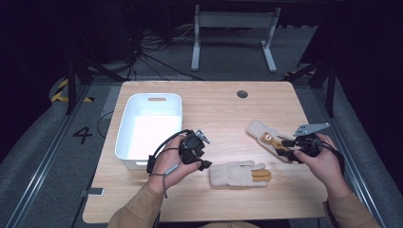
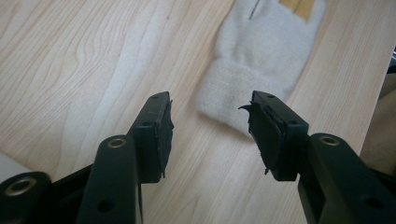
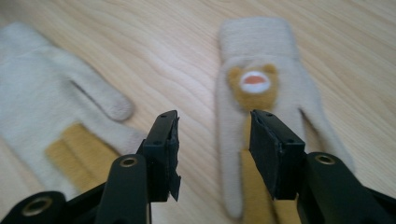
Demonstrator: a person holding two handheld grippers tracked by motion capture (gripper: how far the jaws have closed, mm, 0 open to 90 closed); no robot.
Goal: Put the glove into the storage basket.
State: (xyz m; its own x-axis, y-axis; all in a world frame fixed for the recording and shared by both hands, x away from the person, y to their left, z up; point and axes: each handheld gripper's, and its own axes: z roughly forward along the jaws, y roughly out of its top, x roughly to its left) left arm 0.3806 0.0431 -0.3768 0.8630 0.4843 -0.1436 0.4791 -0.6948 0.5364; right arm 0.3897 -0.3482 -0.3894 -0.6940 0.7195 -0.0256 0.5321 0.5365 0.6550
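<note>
We see a pale wooden table [image 1: 214, 102], grey carpeted floor [image 1: 43, 142], a white desk frame [image 1: 233, 28] behind, tangled cables [image 1: 142, 47], dark surroundings.

A light wooden table [image 1: 218, 109] is carrying everything here. A white bin [image 1: 149, 129] is standing on it at about nine o'clock from the table's middle. A cream glove [image 1: 239, 174] is lying flat at about six o'clock, near the front edge. A second glove with a bear face [image 1: 267, 138] is lying at about three o'clock. A small round grommet [image 1: 242, 94] is sitting at twelve o'clock.
</note>
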